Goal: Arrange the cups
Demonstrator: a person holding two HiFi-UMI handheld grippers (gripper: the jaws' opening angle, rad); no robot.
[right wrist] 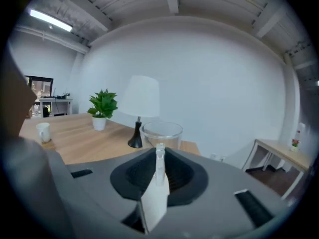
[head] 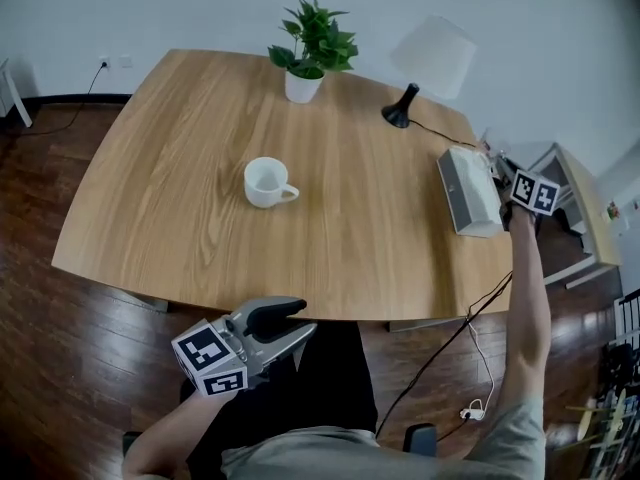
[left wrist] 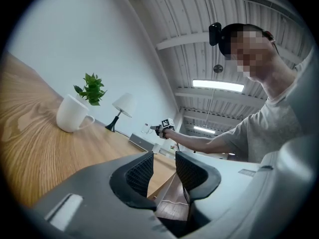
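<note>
A white mug (head: 268, 182) stands upright near the middle of the wooden table (head: 180, 138), handle to the right; the left gripper view shows the mug (left wrist: 72, 114) far ahead on the left. My left gripper (head: 292, 326) hovers off the table's near edge, open, with nothing between its pads (left wrist: 142, 171). My right gripper (head: 503, 168) is stretched out past the table's right end. In the right gripper view it (right wrist: 159, 159) is shut on the handle of a clear glass cup (right wrist: 162, 131), which sits just beyond the jaws.
A potted plant (head: 310, 48) and a white-shaded lamp (head: 425, 63) stand at the table's far side. A grey-white box (head: 468, 190) lies at the right end, with cables hanging to the floor. A small side table (head: 585, 203) stands further right.
</note>
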